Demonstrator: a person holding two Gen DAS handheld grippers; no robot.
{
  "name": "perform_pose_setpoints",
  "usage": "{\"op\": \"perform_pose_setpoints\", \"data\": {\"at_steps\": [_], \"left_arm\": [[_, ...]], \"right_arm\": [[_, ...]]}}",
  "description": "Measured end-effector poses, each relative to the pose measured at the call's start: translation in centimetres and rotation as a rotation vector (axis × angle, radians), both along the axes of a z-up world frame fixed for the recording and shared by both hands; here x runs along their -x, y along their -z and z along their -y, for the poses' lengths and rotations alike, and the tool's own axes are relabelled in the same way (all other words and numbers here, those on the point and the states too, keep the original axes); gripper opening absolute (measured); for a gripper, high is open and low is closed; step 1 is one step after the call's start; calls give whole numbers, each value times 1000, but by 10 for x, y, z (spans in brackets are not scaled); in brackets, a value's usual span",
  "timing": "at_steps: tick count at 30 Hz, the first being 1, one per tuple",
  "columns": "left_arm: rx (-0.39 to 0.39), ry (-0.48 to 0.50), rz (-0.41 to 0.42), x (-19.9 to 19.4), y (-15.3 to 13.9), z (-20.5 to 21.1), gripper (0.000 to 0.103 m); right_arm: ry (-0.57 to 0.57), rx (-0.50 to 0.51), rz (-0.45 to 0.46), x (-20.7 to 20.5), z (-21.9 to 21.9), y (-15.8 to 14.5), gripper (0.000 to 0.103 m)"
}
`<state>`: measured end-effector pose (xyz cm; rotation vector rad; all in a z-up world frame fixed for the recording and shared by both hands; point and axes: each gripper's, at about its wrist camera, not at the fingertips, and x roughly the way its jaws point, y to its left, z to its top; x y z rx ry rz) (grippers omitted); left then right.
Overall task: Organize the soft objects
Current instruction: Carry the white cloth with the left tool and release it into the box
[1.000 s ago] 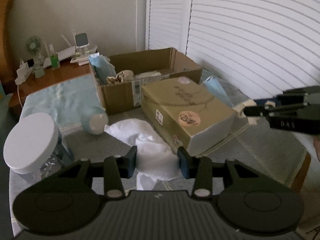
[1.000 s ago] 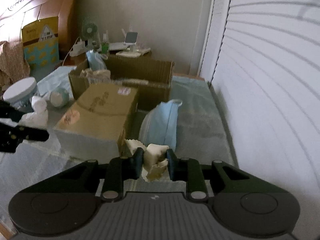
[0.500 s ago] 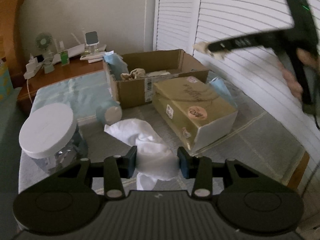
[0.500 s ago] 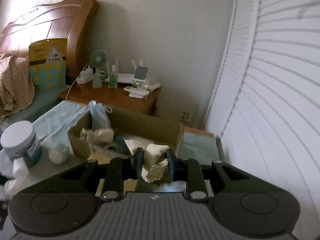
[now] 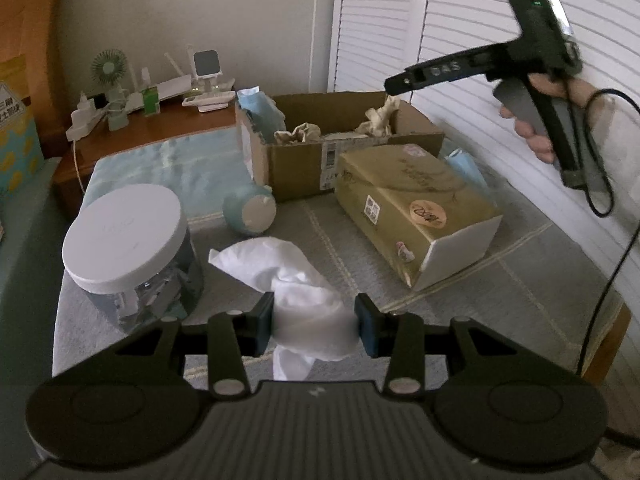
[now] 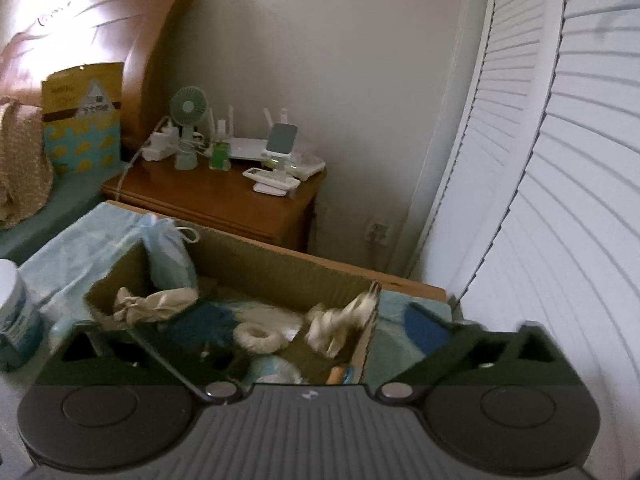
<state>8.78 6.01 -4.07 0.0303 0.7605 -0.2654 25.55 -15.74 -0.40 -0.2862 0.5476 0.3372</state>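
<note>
The white cloth (image 5: 298,280) lay on the table, its bunched near end clamped between the left gripper (image 5: 315,328) pads. Its free end trailed away toward the jar (image 5: 128,252). The box (image 5: 340,148) stood well beyond it, ahead and slightly right. Over the box, the right gripper (image 6: 312,344) hung with jaws spread wide and empty; a cream scrap (image 6: 340,324) lay just inside.

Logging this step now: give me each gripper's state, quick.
Left gripper: shut on the white cloth.
Right gripper: open, empty, above the cardboard box; a cream rag lies just inside its right wall.
</note>
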Motion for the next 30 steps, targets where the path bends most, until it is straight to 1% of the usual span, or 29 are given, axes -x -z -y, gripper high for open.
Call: {"op": "perform_pose_setpoints", "data": {"at_steps": [6,9,15,18,24,30], "left_arm": [[6,31,7,-2,-6,2,42],[7,47,14,-2,-11,5,42],[11,84,14,-11,-25,9,42],[-4,105,28,-20,-34,15,42],[-31,142,64,-50,-54,33,42],[-12,150,93,-96,-70,50,43]], "right_arm": [[4,-24,-37,27,8,-1,103],[25,-41,-49,41,11,-2,103],[40,-55,-76,76,15,-5,103],[48,-51,-80,95,17,-5,103],[84,-64,-98,124,26,6,103],[103,-82,-106,139,38,13,103]]}}
